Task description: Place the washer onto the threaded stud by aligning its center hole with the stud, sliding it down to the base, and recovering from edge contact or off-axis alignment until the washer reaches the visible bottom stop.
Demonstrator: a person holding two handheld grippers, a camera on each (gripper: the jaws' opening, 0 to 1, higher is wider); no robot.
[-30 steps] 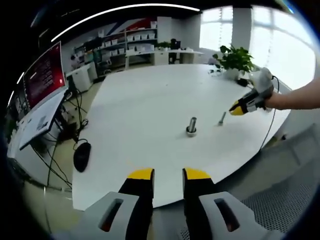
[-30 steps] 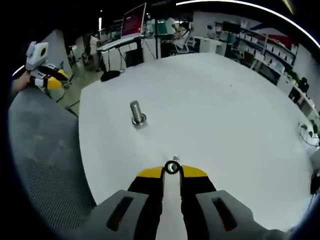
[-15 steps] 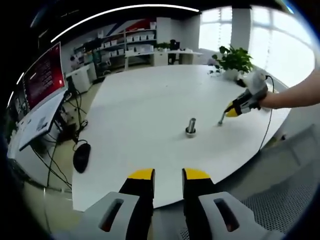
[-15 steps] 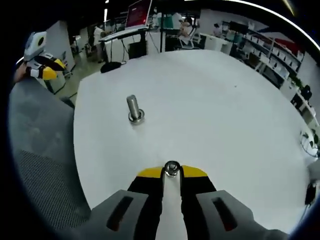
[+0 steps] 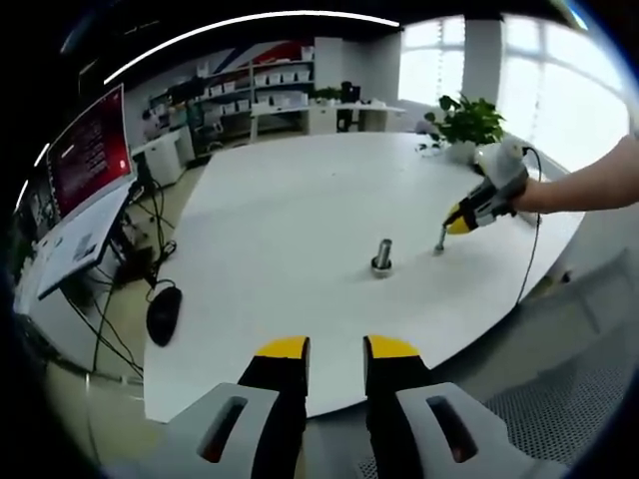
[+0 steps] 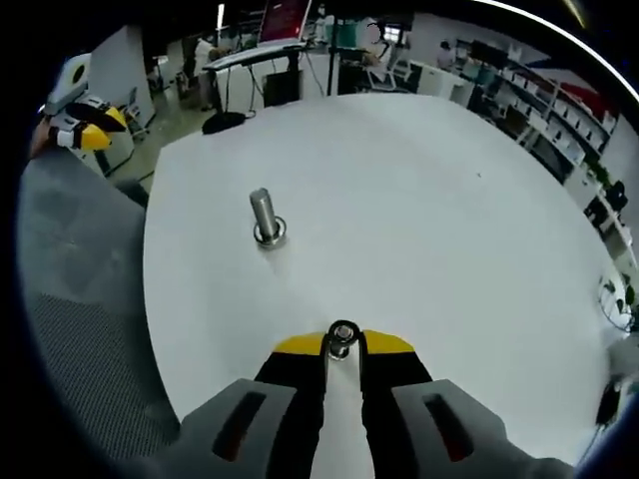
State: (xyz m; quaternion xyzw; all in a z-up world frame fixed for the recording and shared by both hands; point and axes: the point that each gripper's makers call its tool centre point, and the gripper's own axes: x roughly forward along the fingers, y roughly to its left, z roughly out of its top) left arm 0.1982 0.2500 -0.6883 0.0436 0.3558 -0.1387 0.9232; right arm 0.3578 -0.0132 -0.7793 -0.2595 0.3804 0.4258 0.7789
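Right gripper [image 6: 342,344] edged closer to one stud [image 6: 265,220], fingers pinching one washer [image 6: 342,332]; left gripper [image 5: 334,349] fingers apart, empty.

The left gripper view looks from off the near edge of the white worktop [image 5: 300,210], well back, facing windows and a potted plant [image 5: 471,117]. The right gripper view hangs low over the worktop [image 6: 429,220], close in, facing desks and a red screen [image 6: 285,17]. Both views share the worktop and the upright stud [image 5: 382,255] [image 6: 264,218], seen from different sides.
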